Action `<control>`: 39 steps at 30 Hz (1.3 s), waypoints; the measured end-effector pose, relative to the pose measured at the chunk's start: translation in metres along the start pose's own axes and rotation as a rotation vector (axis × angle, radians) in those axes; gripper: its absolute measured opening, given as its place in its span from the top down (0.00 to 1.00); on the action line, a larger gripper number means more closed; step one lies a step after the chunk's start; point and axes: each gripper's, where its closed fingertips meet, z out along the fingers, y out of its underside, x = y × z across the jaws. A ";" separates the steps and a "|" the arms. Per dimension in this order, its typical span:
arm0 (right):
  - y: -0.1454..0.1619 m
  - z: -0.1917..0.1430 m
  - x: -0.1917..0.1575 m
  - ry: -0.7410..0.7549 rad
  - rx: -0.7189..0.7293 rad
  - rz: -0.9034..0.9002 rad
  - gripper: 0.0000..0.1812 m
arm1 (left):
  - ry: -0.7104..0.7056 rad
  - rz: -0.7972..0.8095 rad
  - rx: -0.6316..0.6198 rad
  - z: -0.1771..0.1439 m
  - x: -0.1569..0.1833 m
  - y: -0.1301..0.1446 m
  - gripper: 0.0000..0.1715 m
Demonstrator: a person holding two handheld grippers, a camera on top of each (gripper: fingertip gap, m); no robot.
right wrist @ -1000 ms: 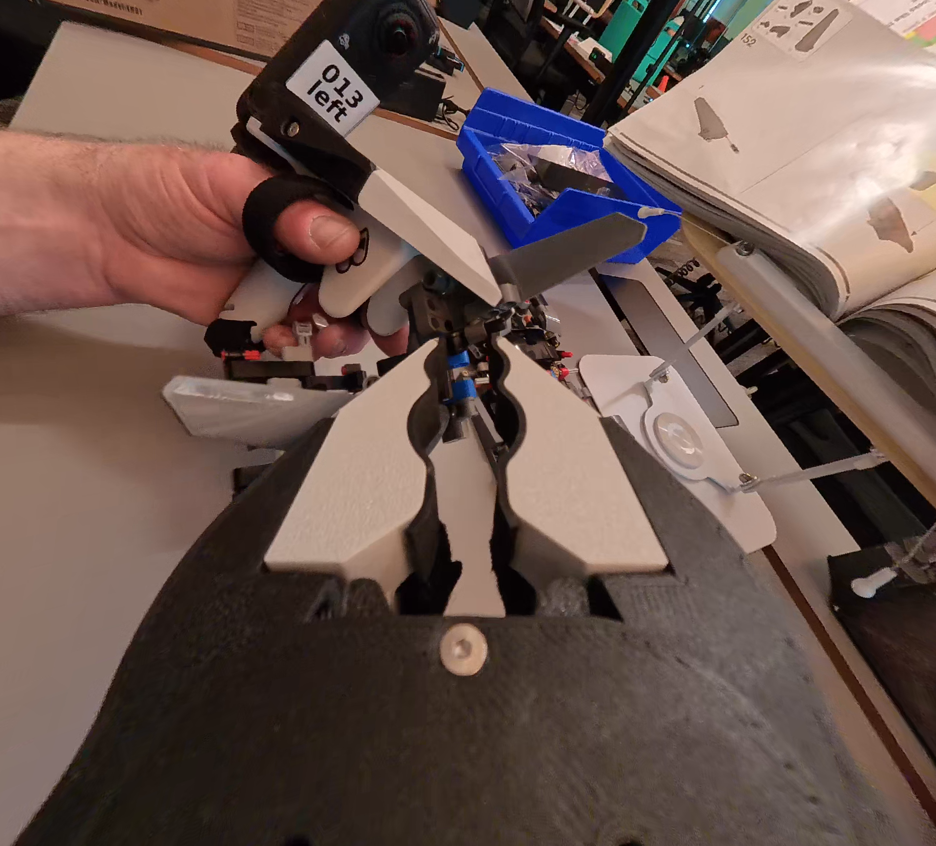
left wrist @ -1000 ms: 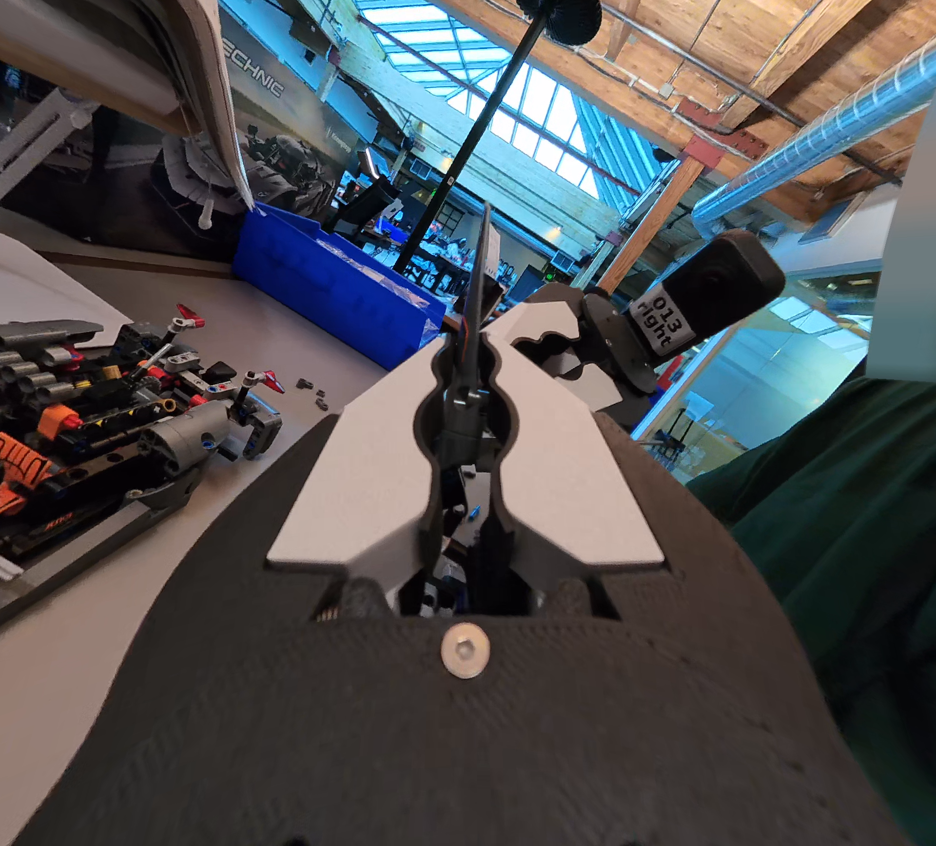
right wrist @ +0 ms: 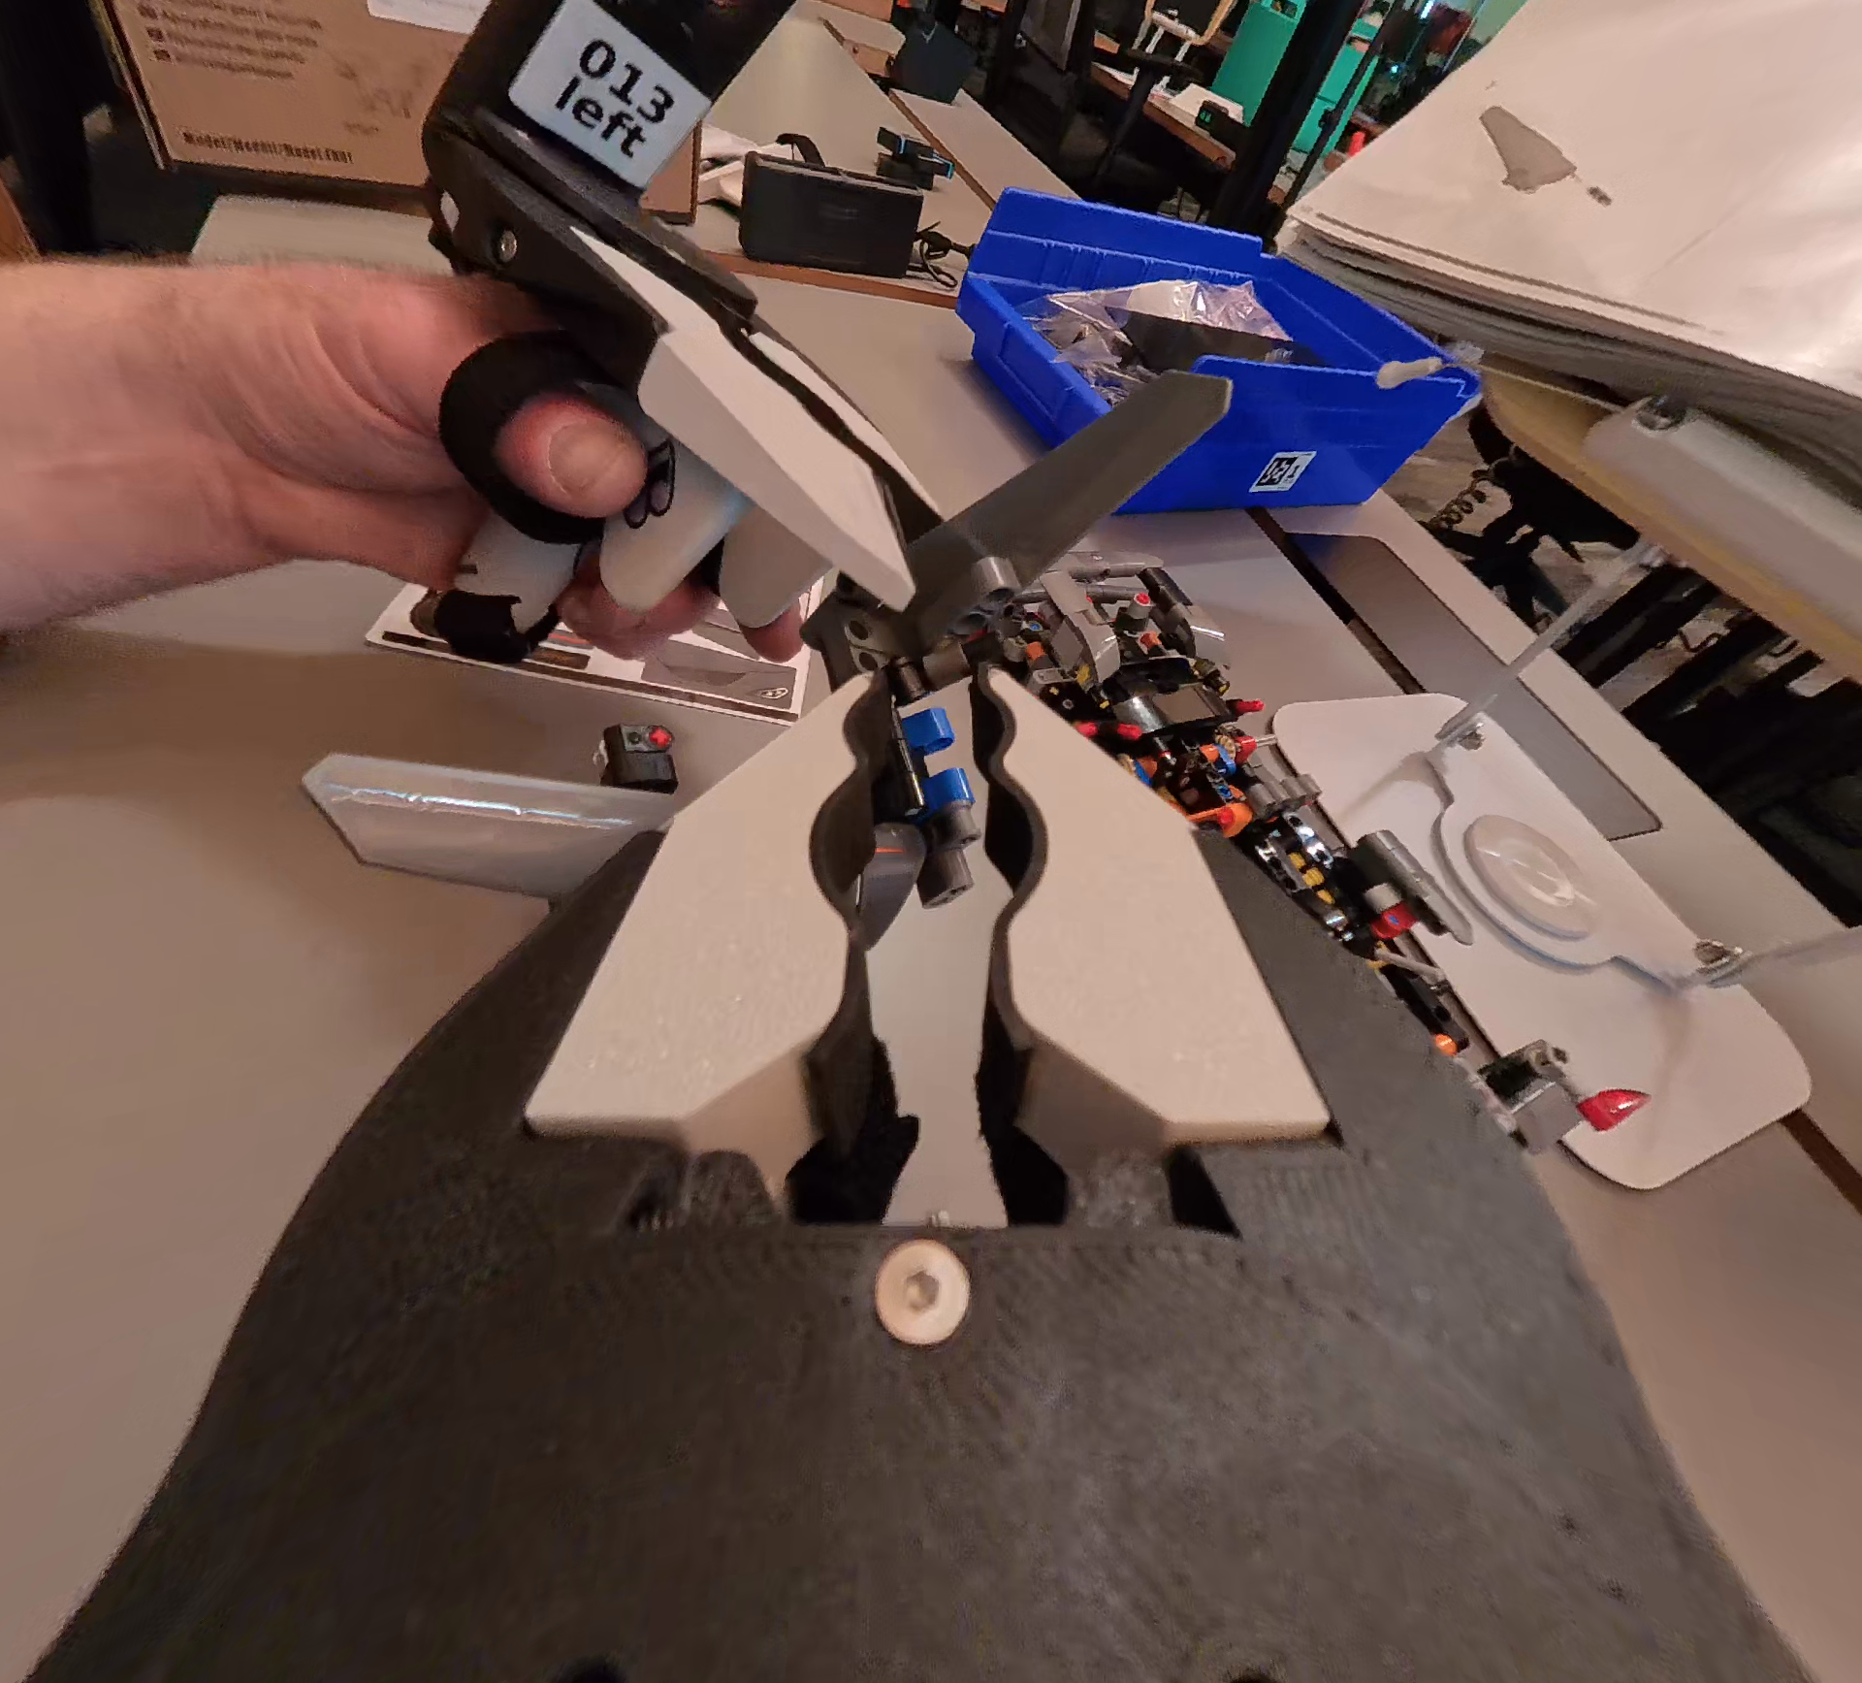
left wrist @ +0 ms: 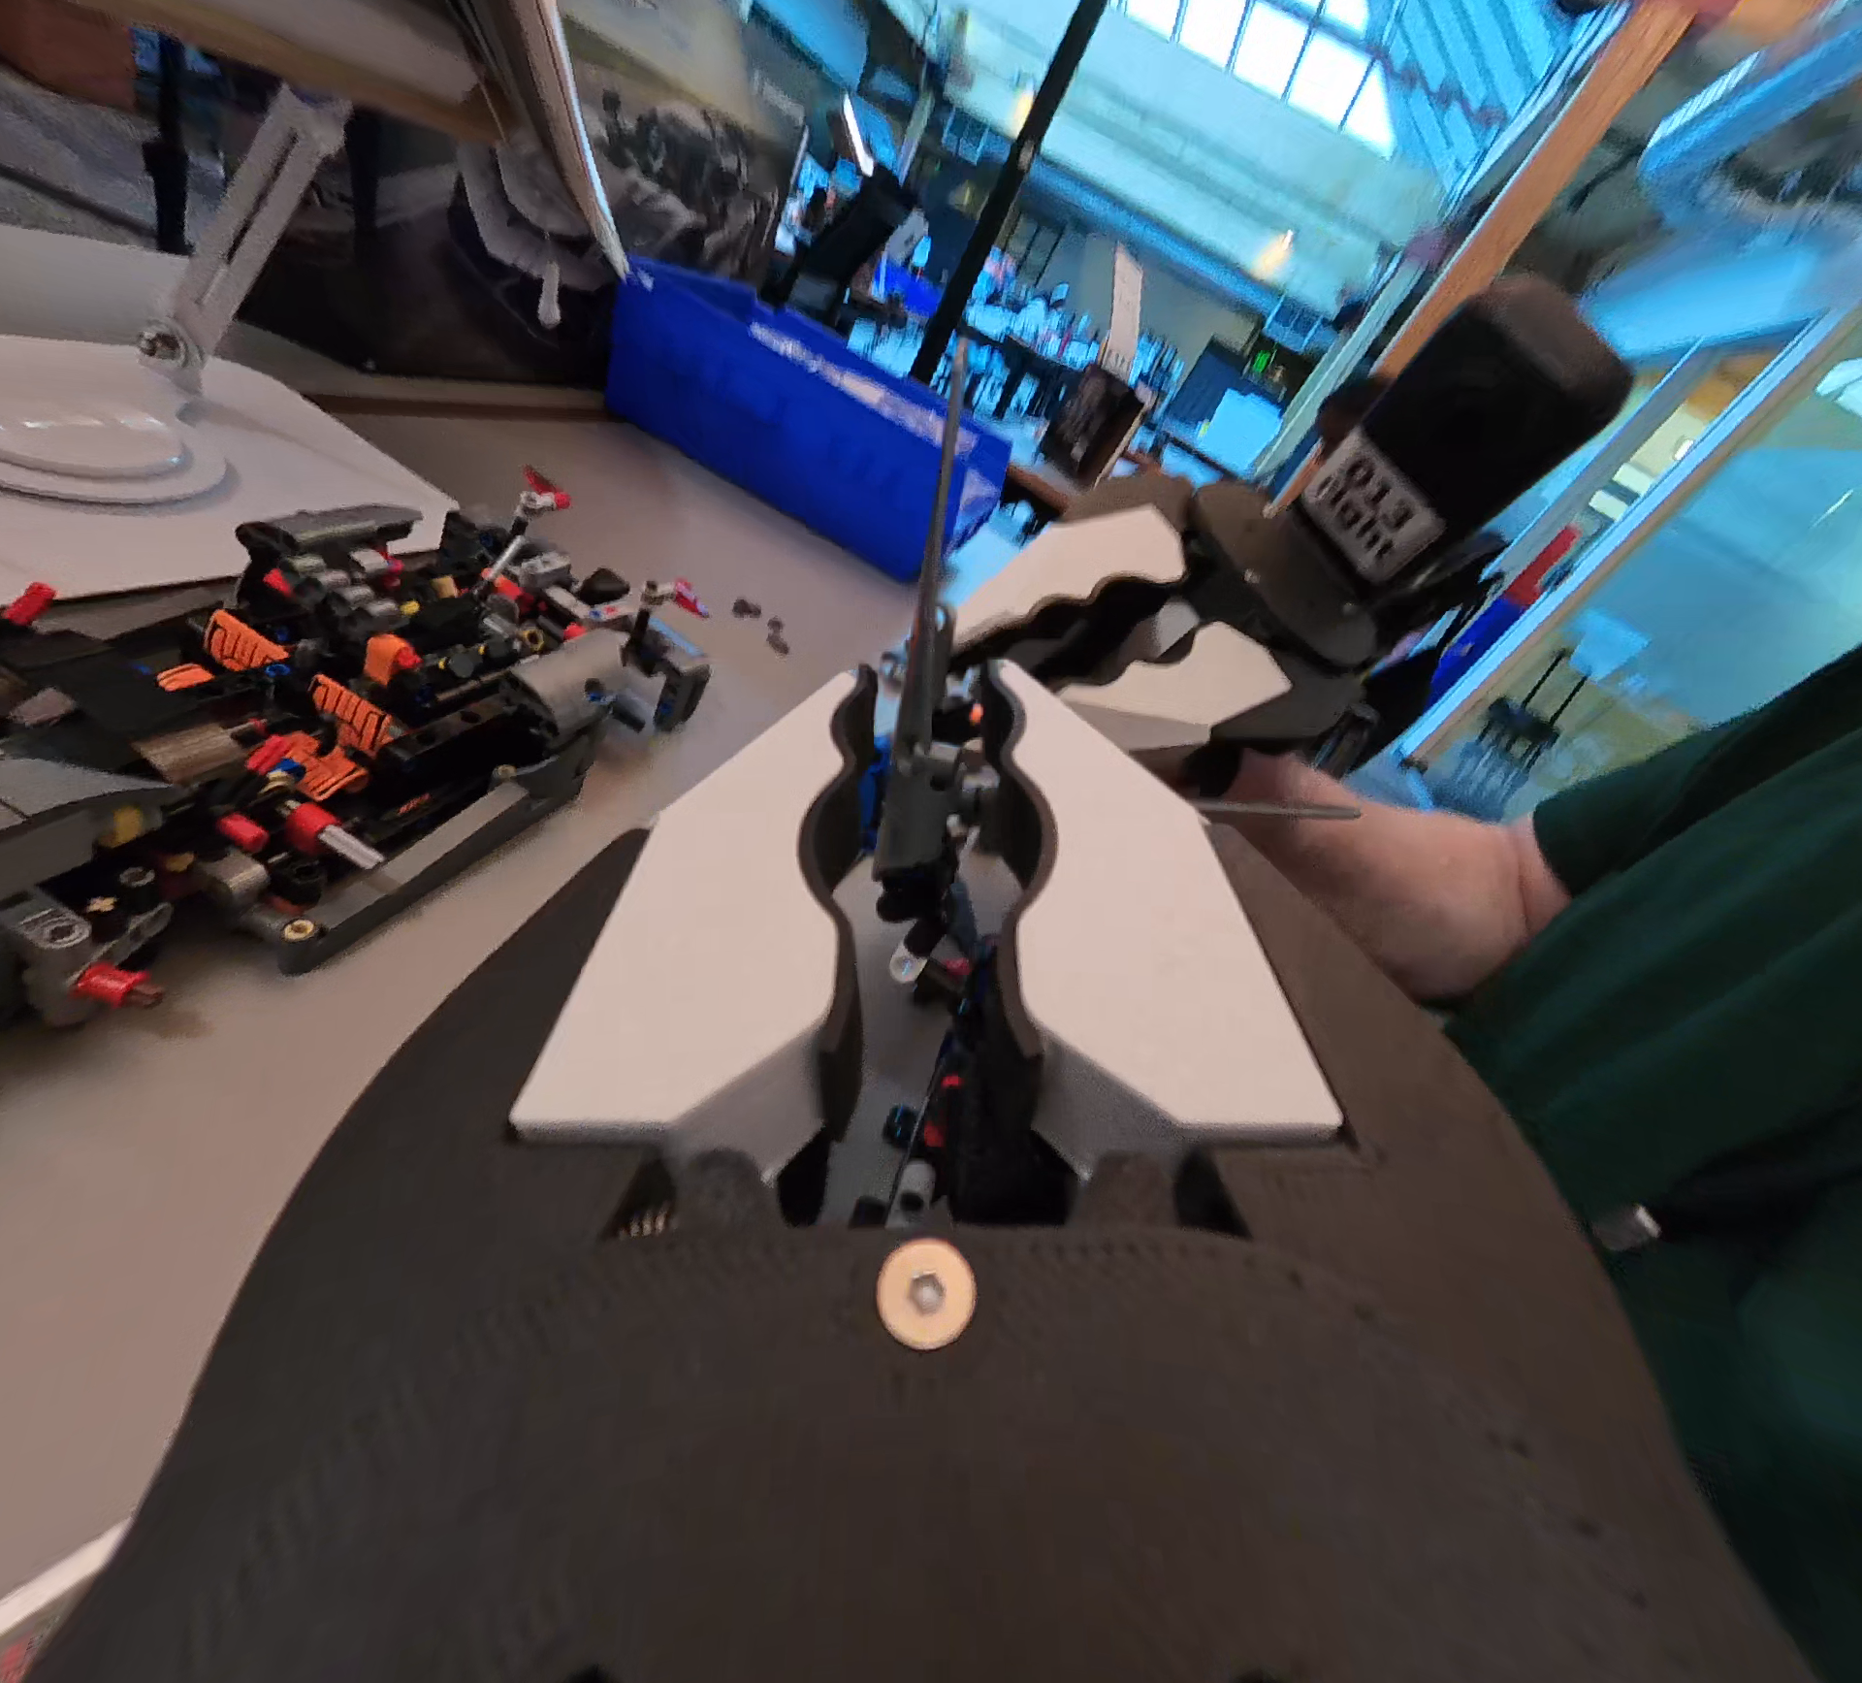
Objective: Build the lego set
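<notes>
Workshop hall, timber ceiling and skylights; work on a pale grey table [right wrist: 302, 980].

Left gripper [left wrist: 925, 687]: jaws pressed onto a small lego sub-assembly [left wrist: 922, 788] of grey, black and blue pieces, whose long dark grey fin-shaped panel [right wrist: 1068, 481] sticks out past the tips. Seen from the right wrist view, the left gripper [right wrist: 887, 586] is held by a hand [right wrist: 252, 425] above the table.

Right gripper [right wrist: 919, 697]: its jaws flank the lower end of the same sub-assembly, at the blue connectors [right wrist: 937, 758], with a narrow gap on each side. Cannot tell whether they pinch it.

Change from a second ago: the left gripper has tipped down, so more table and less ceiling show. The right gripper's jaws stand a little wider. The sub-assembly has slid forward toward its tips.

Around:
- Main lego car chassis [left wrist: 302, 748] lies on the table, black with orange and red parts, left of the left gripper and apart from it.
- Blue parts bin [right wrist: 1209, 385] behind it, holding clear bags.
- Open instruction book [right wrist: 1612, 123] on a white stand [right wrist: 1572, 909], overhanging the chassis.
- Cardboard box [right wrist: 252, 2] at the far edge.
- Small black piece with a red stud [right wrist: 640, 753] and a grey panel [right wrist: 474, 818] lie loose on the table.
- Green sleeve [left wrist: 1663, 980] at right edge, left wrist view.
</notes>
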 end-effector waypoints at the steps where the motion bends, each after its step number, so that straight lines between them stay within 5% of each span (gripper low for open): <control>1: -0.001 0.000 0.000 0.007 -0.002 -0.015 0.92 | -0.011 0.024 -0.033 0.000 0.000 0.003 0.91; 18: -0.007 -0.006 0.000 0.065 -0.071 -0.245 0.93 | -0.103 0.294 -0.147 0.002 0.004 0.006 0.97; 39: -0.022 -0.021 0.004 0.001 -0.050 -0.193 0.92 | -0.072 0.277 -0.106 0.010 0.022 -0.006 0.96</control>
